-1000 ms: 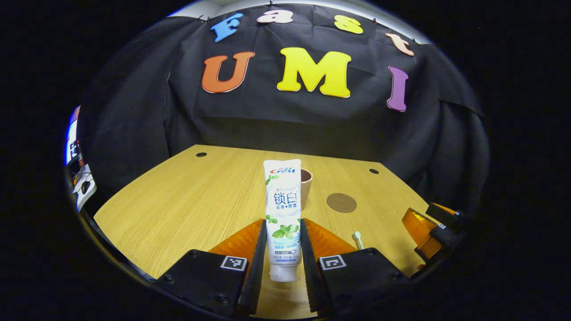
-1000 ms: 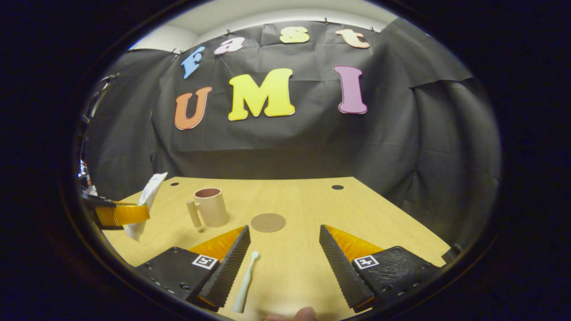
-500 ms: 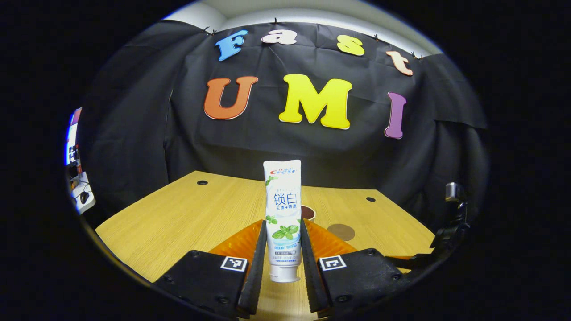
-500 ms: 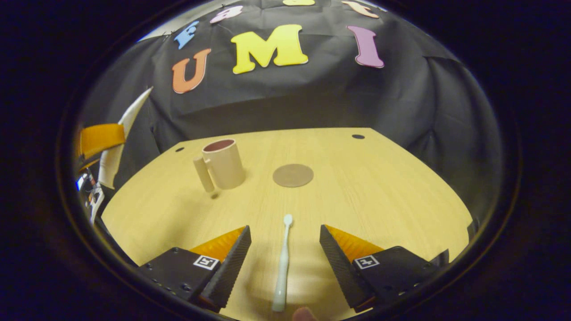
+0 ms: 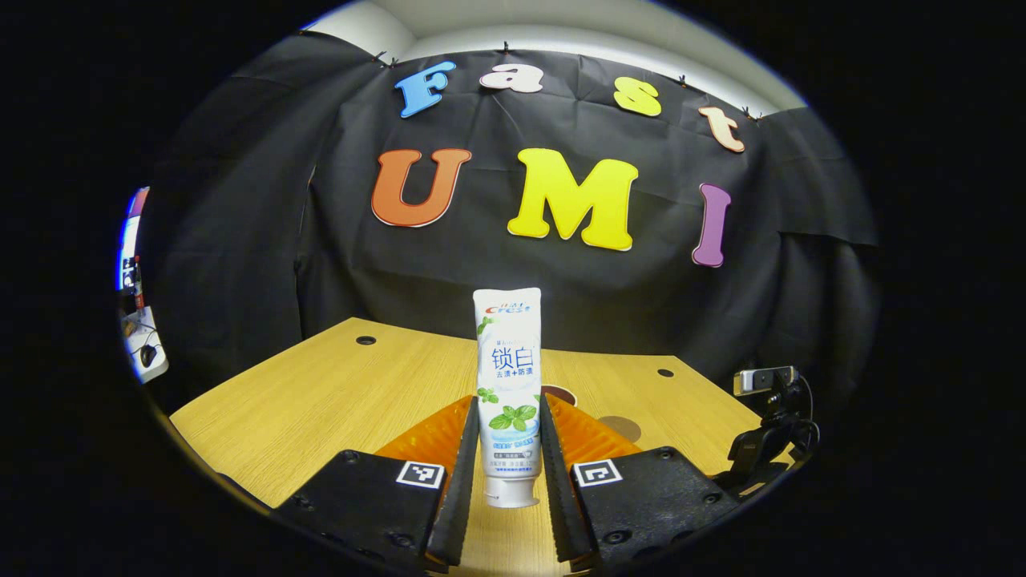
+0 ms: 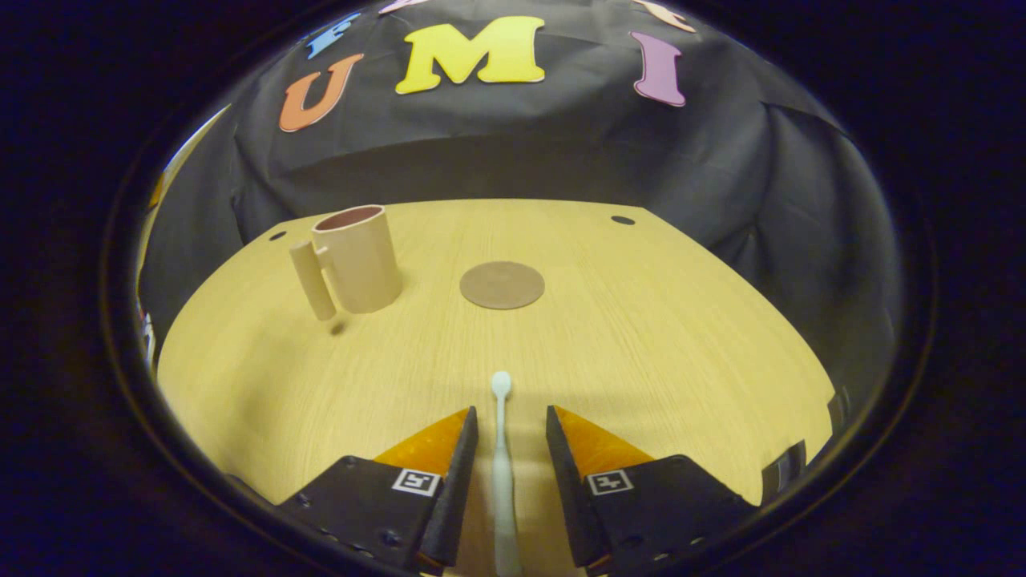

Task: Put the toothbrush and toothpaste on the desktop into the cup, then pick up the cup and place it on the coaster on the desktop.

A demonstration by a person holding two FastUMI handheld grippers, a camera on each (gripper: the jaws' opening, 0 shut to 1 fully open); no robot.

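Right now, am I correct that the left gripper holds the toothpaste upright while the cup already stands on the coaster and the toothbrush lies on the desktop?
Not quite: the cup is not on the coaster. The right gripper view shows it on the bare desktop beside the coaster, apart from it. The rest holds: the left gripper holds the toothpaste upright, and the toothbrush lies on the desktop.
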